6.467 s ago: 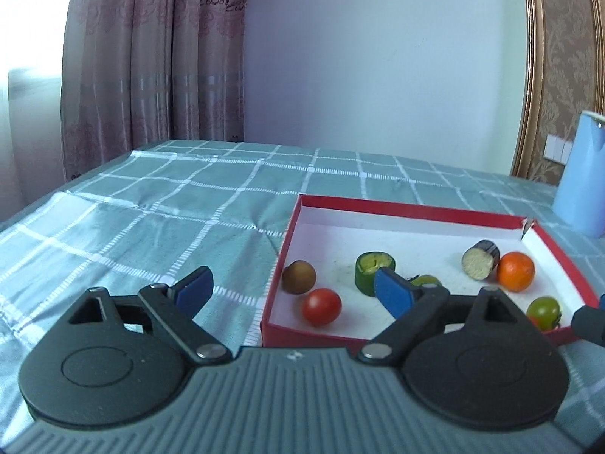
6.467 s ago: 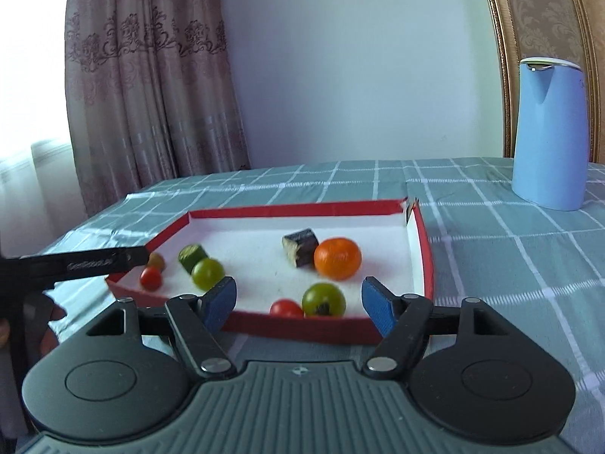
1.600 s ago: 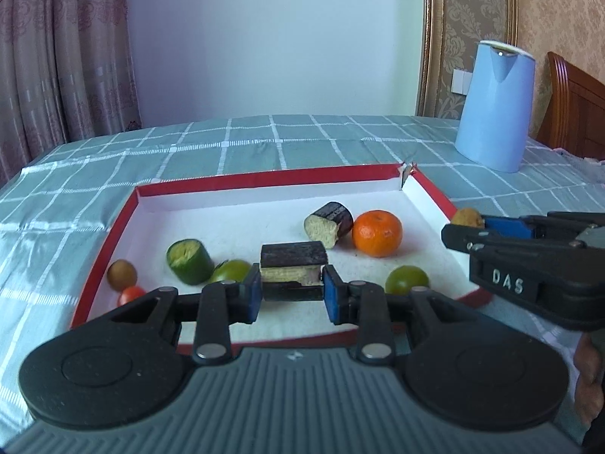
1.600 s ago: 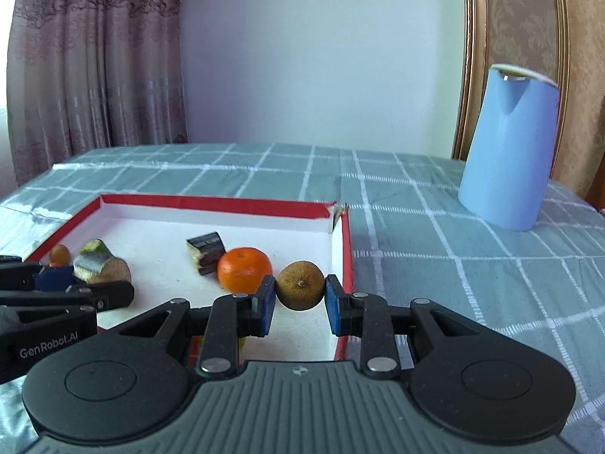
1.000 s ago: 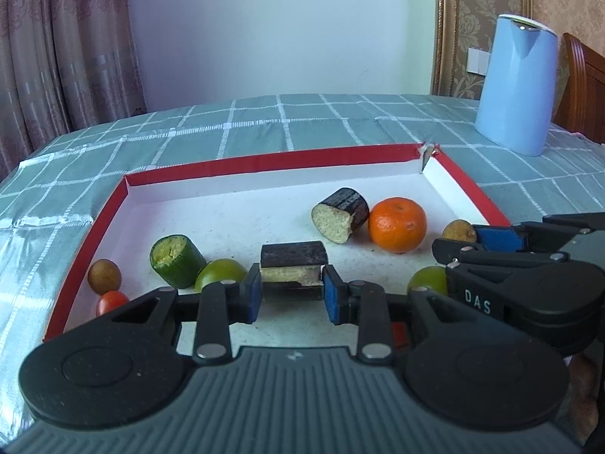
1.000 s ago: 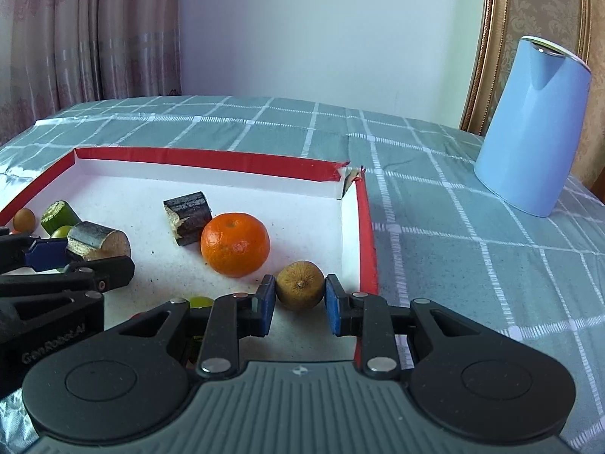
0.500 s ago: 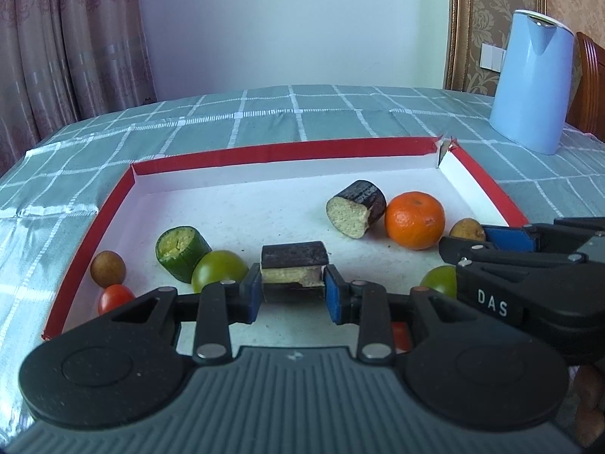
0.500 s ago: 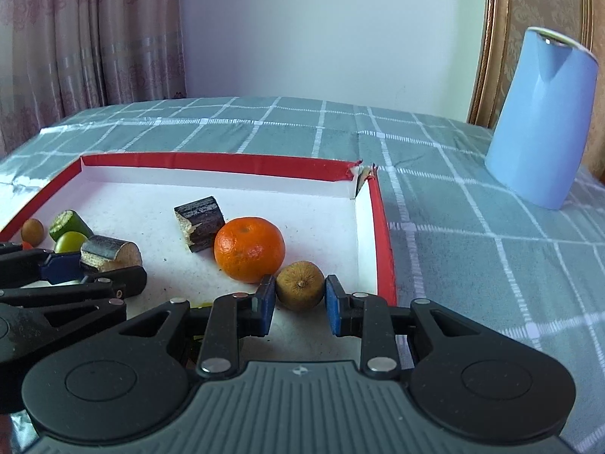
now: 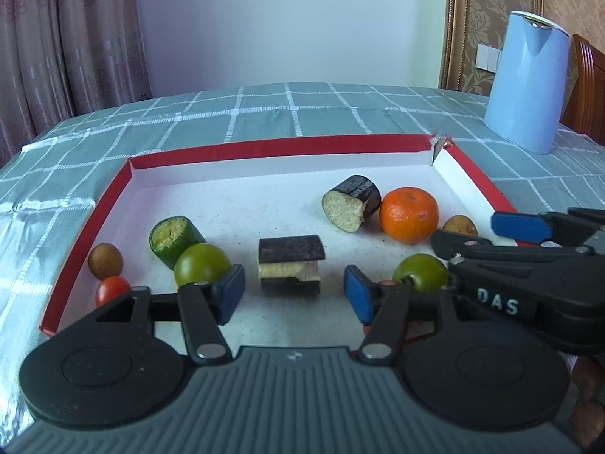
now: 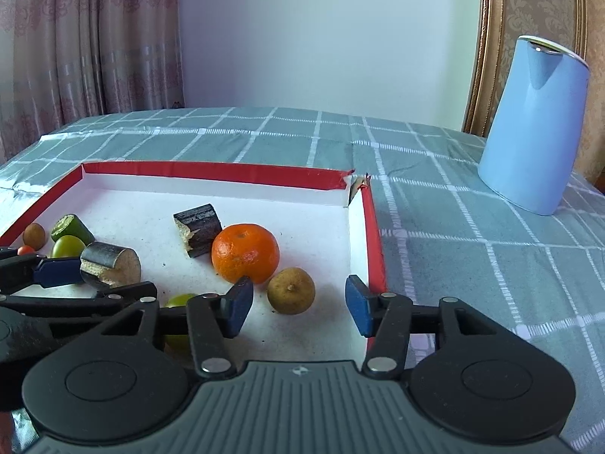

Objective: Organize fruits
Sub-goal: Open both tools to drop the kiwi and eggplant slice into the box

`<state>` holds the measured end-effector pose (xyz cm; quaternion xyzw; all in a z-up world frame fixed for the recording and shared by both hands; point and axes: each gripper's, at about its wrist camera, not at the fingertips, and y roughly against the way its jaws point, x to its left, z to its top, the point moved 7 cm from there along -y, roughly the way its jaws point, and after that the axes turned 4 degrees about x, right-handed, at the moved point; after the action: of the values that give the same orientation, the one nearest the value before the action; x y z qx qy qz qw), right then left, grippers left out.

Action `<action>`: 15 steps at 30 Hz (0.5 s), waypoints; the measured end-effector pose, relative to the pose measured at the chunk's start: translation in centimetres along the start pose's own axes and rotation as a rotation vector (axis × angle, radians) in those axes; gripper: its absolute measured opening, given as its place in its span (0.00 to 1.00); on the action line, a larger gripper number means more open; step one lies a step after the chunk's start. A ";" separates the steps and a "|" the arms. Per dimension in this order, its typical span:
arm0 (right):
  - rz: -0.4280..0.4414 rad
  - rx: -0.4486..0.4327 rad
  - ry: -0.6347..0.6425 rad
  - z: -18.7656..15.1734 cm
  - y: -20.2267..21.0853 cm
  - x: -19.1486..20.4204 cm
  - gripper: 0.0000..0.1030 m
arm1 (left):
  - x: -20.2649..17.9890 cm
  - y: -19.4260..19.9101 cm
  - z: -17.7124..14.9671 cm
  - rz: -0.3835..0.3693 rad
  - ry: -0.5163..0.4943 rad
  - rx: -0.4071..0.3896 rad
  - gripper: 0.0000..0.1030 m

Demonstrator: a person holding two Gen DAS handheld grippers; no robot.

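A dark eggplant chunk (image 9: pixel 290 265) rests on the white floor of the red-rimmed tray (image 9: pixel 264 147). It lies between the blue pads of my left gripper (image 9: pixel 294 297), whose jaws are opening and stand clear of it on both sides. In the right wrist view a round brown fruit (image 10: pixel 291 290) sits on the tray (image 10: pixel 211 170) floor near the right wall. My right gripper (image 10: pixel 298 308) straddles it, jaws opening, pads off the fruit. An orange (image 10: pixel 245 253) lies just behind the brown fruit.
The tray also holds a second eggplant piece (image 9: pixel 351 208), a cucumber stub (image 9: pixel 174 238), two green tomatoes (image 9: pixel 202 266) (image 9: pixel 419 272), a small brown fruit (image 9: pixel 105 261) and a red cherry tomato (image 9: pixel 112 289). A blue kettle (image 10: pixel 537 128) stands at the back right on the checked tablecloth.
Both grippers were shut, the left on the eggplant chunk and the right on the brown fruit. Both have now let go, and each piece lies on the tray floor. Neither hand has shifted.
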<state>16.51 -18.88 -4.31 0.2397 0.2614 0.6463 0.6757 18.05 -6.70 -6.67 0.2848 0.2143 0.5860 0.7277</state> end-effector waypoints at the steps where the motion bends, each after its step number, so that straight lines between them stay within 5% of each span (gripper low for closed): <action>1: -0.008 -0.009 -0.004 0.0 0.2 -0.1 0.55 | 0.1 0.0 0.0 0.002 0.003 0.000 0.64; 7: 0.025 -0.036 -0.070 0.0 1.3 -0.9 0.56 | 0.8 1.0 0.2 0.050 0.017 -0.055 0.81; 15: -0.003 -0.166 -0.075 -0.4 5.0 -0.8 0.80 | 1.6 2.5 -0.5 0.004 0.062 -0.049 0.87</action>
<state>12.54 -19.43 -1.26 0.2065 0.1817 0.6553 0.7035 16.29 -4.72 -5.37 0.2488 0.2218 0.6010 0.7264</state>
